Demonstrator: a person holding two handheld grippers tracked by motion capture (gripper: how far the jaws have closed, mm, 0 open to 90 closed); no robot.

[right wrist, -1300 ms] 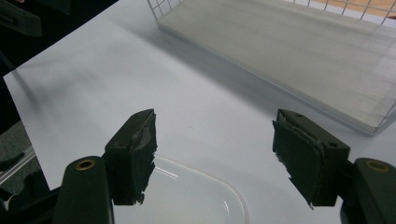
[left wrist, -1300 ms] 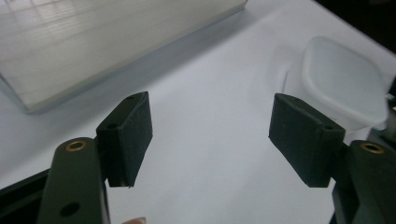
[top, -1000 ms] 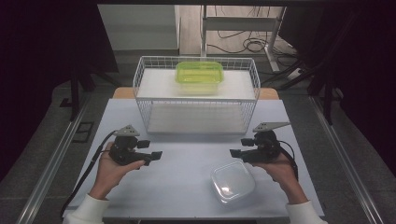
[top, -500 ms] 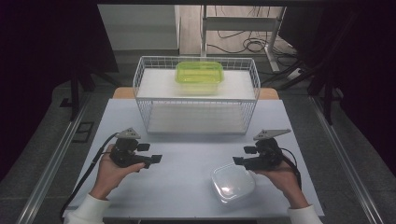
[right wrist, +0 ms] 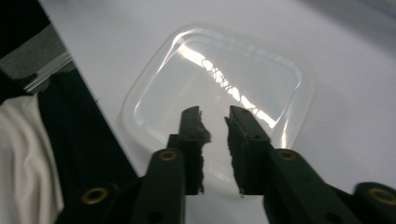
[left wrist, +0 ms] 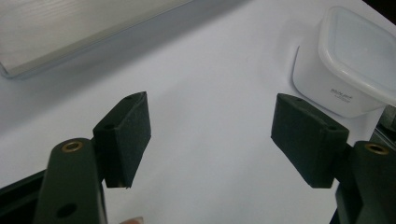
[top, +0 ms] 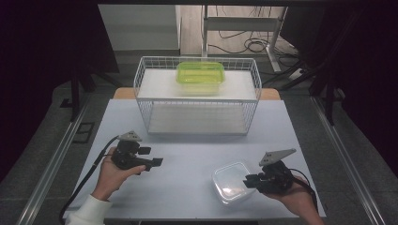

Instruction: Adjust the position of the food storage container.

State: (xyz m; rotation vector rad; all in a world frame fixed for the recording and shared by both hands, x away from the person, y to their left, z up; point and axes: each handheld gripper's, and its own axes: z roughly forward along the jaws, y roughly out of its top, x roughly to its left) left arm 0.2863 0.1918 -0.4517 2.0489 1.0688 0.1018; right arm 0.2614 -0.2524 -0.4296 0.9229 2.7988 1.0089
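Clear lidded plastic container [top: 233,182] sits on the white table [top: 187,164] near its front edge; right gripper [top: 249,182] is at its right side, jaws just closing to a narrow gap over the lid, nothing pinched; left gripper [top: 152,157] hangs well apart, jaws spread, empty.

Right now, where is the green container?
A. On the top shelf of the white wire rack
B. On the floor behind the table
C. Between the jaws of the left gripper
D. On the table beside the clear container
A: the green container sits on the upper shelf of the white wire rack, far from both grippers.
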